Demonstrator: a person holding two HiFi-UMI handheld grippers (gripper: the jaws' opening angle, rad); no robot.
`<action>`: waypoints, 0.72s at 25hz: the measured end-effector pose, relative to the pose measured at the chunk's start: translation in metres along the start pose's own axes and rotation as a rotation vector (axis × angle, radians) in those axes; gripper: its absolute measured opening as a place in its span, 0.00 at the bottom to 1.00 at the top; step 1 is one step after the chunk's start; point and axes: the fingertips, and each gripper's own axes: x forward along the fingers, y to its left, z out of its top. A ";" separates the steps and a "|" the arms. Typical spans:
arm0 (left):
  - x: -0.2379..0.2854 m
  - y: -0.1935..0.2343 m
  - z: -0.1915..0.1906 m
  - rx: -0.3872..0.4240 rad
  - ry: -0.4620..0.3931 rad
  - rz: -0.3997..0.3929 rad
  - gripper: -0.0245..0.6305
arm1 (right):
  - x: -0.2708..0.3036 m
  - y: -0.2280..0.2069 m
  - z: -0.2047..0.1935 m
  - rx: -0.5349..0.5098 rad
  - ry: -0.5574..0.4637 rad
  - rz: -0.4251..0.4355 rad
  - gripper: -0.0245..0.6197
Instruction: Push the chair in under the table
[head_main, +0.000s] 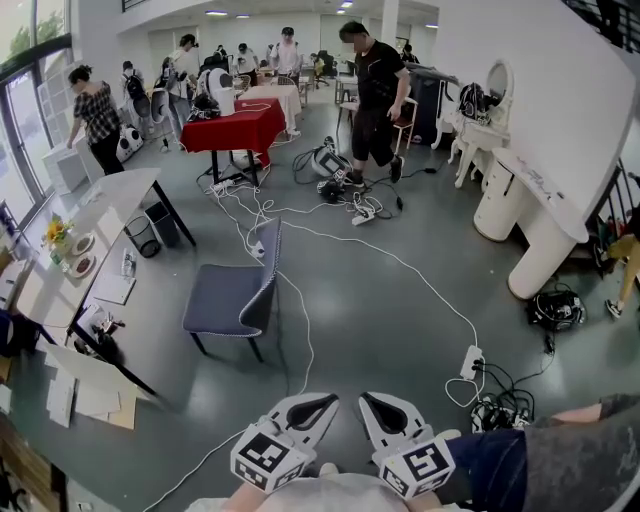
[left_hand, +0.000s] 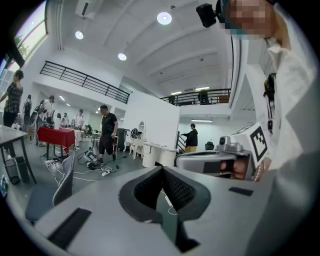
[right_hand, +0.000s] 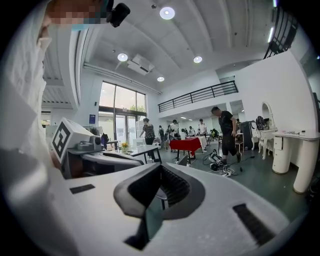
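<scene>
A grey-blue chair (head_main: 235, 292) stands alone on the dark floor, its seat towards the white table (head_main: 120, 195) at the left and a gap between them. In the left gripper view the chair (left_hand: 50, 194) shows at the lower left. Both grippers hang side by side at the bottom of the head view, well short of the chair. My left gripper (head_main: 308, 408) (left_hand: 161, 170) is shut with nothing in it. My right gripper (head_main: 385, 410) (right_hand: 160, 169) is also shut and holds nothing. The table (right_hand: 135, 149) shows past the right gripper's jaws.
White cables (head_main: 300, 330) run across the floor past the chair to a power strip (head_main: 470, 362). A black bin (head_main: 142, 236) stands by the table. A red-clothed table (head_main: 235, 125), a standing person (head_main: 375, 95) and a white counter (head_main: 530, 190) lie beyond. Papers (head_main: 90, 390) lie low left.
</scene>
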 end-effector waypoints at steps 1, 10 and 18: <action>0.003 0.000 0.000 0.001 -0.002 0.004 0.06 | -0.001 -0.002 0.000 -0.005 -0.001 0.011 0.04; 0.027 -0.015 -0.002 -0.009 -0.014 0.031 0.06 | -0.011 -0.024 -0.010 0.030 0.010 0.059 0.04; 0.038 0.011 -0.008 -0.050 -0.001 0.048 0.06 | 0.004 -0.046 -0.013 0.062 0.001 0.032 0.04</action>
